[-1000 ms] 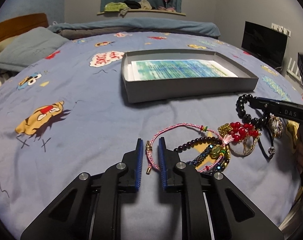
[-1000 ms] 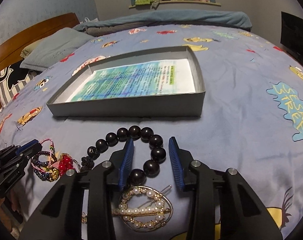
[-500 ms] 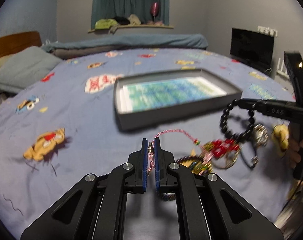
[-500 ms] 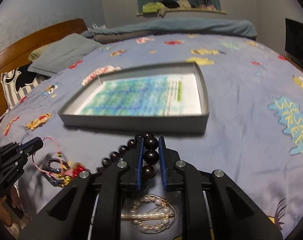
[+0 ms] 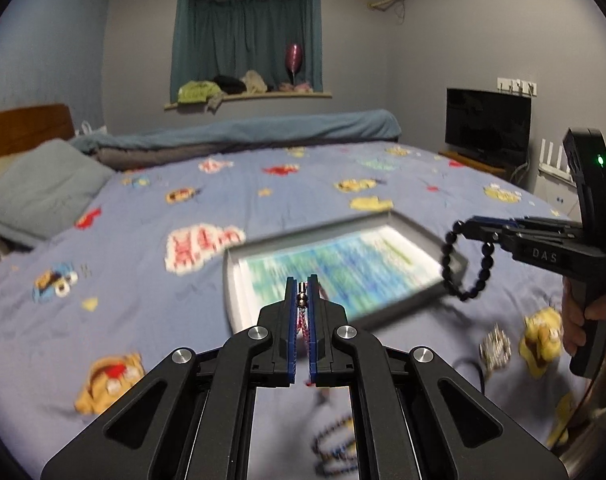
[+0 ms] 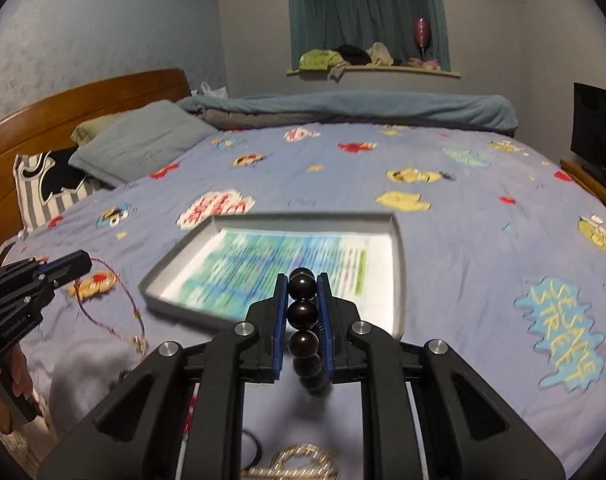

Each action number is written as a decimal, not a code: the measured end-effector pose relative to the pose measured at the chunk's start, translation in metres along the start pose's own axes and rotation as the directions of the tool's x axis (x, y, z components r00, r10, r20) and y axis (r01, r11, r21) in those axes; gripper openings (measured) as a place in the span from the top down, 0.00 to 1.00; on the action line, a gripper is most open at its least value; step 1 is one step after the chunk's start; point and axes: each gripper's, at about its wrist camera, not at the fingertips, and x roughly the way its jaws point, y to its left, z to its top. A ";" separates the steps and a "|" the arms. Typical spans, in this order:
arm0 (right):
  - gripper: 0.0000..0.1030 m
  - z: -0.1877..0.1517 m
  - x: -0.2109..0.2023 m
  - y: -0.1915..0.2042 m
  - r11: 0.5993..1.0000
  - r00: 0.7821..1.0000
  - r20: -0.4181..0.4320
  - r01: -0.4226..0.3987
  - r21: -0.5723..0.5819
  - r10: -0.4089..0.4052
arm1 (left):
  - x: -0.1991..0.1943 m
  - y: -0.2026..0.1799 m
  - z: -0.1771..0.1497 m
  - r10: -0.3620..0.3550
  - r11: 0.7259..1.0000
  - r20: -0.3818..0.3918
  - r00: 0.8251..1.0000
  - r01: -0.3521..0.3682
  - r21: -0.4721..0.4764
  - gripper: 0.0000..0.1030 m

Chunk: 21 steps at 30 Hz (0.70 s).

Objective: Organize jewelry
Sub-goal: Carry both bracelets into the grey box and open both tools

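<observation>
My left gripper (image 5: 301, 284) is shut on a pink braided cord bracelet (image 5: 301, 312) and holds it lifted above the bed; in the right wrist view the bracelet (image 6: 115, 312) hangs as a loop from that gripper (image 6: 85, 260). My right gripper (image 6: 303, 280) is shut on a black bead bracelet (image 6: 302, 314), also lifted; in the left wrist view it (image 5: 469, 264) dangles from that gripper (image 5: 469, 225). A grey shallow box (image 6: 399, 264) lined with blue-green paper lies on the bed just ahead of both grippers; it also shows in the left wrist view (image 5: 233, 292).
Leftover jewelry lies on the blue cartoon bedsheet (image 6: 463, 240) below the grippers: a pearl hair clip (image 6: 299, 462), a silver piece (image 5: 493, 350), beaded bracelets (image 5: 335, 446). Pillows (image 6: 139, 144) and a wooden headboard sit far left, a TV (image 5: 487, 124) at right.
Both grippers have closed on their bracelets and lifted them off the bed, moving up and toward the grey box. The views are blurred by motion.
</observation>
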 end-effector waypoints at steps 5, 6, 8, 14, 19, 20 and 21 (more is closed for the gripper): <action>0.86 0.023 0.009 -0.015 1.000 1.000 0.023 0.001 0.029 -0.001 | 0.032 0.014 0.031 -0.003 0.999 0.005 1.000 0.004 -0.040 0.95; 0.86 0.028 0.012 -0.019 0.999 1.000 0.028 0.000 0.038 -0.001 | 0.037 0.015 0.036 0.003 0.999 0.006 1.000 -0.003 -0.042 0.95; 0.86 0.036 0.020 -0.023 0.999 0.999 0.032 0.005 0.041 -0.006 | 0.053 0.016 0.045 0.018 0.999 0.004 1.000 -0.018 -0.036 0.95; 0.86 0.048 0.058 -0.033 0.999 1.000 0.019 0.017 0.048 -0.018 | 0.111 0.025 0.058 0.015 0.997 -0.050 0.999 -0.019 -0.074 0.95; 0.86 0.045 0.100 -0.041 0.997 0.999 -0.027 0.021 0.076 -0.019 | 0.149 0.037 0.051 0.043 0.992 -0.107 0.993 -0.056 -0.113 0.95; 0.86 0.044 0.106 -0.042 0.997 0.999 -0.036 0.027 0.078 -0.024 | 0.156 0.040 0.048 0.050 0.991 -0.126 0.991 -0.065 -0.121 0.95; 0.86 0.043 0.113 -0.044 0.996 0.998 -0.045 0.038 0.077 -0.034 | 0.162 0.043 0.046 0.056 0.990 -0.142 0.988 -0.074 -0.123 0.95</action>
